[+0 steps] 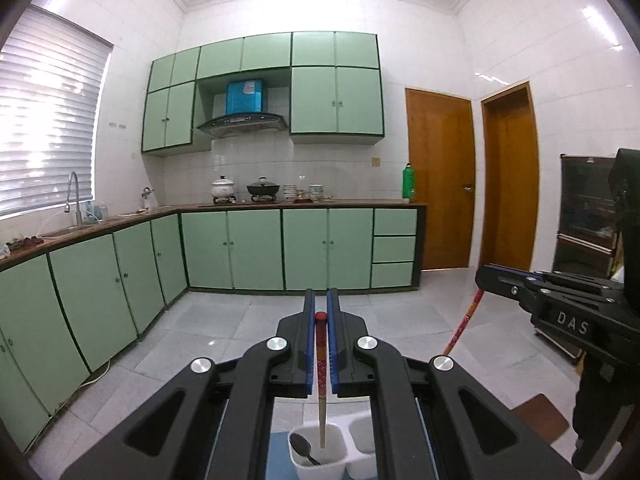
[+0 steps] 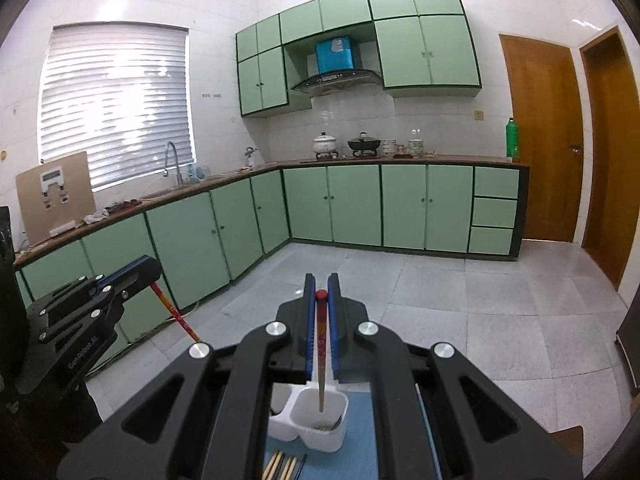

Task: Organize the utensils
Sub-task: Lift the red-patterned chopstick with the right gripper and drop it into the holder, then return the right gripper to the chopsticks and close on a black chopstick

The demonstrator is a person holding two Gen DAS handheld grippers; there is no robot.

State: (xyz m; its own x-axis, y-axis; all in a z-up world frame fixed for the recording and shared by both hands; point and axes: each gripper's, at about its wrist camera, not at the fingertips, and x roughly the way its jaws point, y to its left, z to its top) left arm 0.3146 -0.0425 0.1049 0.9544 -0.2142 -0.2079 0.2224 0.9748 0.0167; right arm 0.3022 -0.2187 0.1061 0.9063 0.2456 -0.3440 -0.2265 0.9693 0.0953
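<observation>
We have each gripper, left [image 1: 321,308] and right [image 2: 321,286], clamped on a red-capped, red-patterned wooden chopstick [image 1: 321,360] hanging over the white plastic two-cup utensil holder [image 1: 320,454]; next we judge each must lower into a cup, then release; lettering reads "DAS" and "GenRobot.AI"
</observation>
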